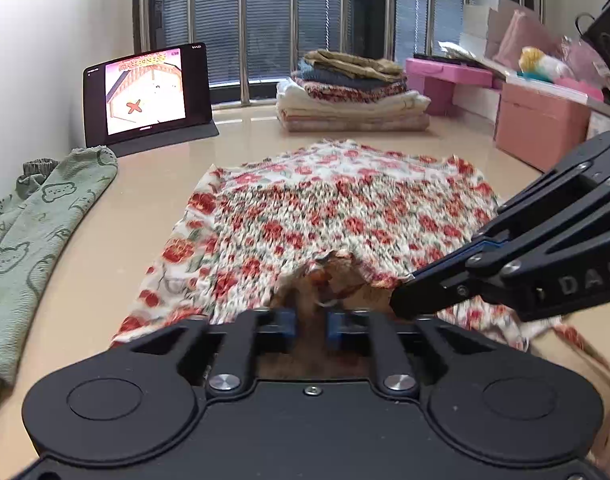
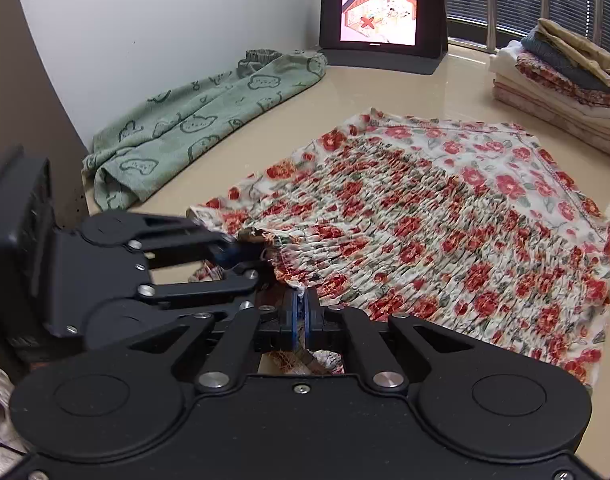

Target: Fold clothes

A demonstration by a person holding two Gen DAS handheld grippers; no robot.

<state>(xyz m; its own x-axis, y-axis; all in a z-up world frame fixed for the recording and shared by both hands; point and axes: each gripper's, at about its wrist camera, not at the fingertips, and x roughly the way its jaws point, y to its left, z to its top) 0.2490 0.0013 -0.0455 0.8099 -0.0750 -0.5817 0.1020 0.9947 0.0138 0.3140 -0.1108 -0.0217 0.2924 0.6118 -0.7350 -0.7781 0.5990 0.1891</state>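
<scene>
Folding stood partway done, judged from the scene: lay flat on the beige counter (image 1: 153, 216) near the front edge as a floral smocked garment (image 1: 337, 208), already doubled into a rough rectangle but not yet as small as the pieces in the finished stack of folded clothes (image 1: 353, 96) by the window bars at the back. Waited untouched along the wall to the left, well apart from the work: a green towel-like piece with bear outlines (image 2: 193, 132), still loose and crumpled. Stood behind that, an upright tablet (image 1: 147, 92), lit. Ran roughly crosswise to both cameras, the garment's long axis, with the smocked band nearest and the plainer hemmed edge turned toward the stack. Puckered up at the near edge, a small raised opening of cloth between the two tools. Pinched the near hem, pressed together on a fold of fabric: the right tool (image 2: 301, 312). Stood spread a little at the same edge, just left of the other: the left tool (image 1: 311, 330), with brownish cloth seen between the blue pads; could not be told for sure, through the blur, whether those pads touched the fabric, though looked free of it. Remained to do, likely: one more fold of the floral piece, a move onto the stack, then the green piece.
</scene>
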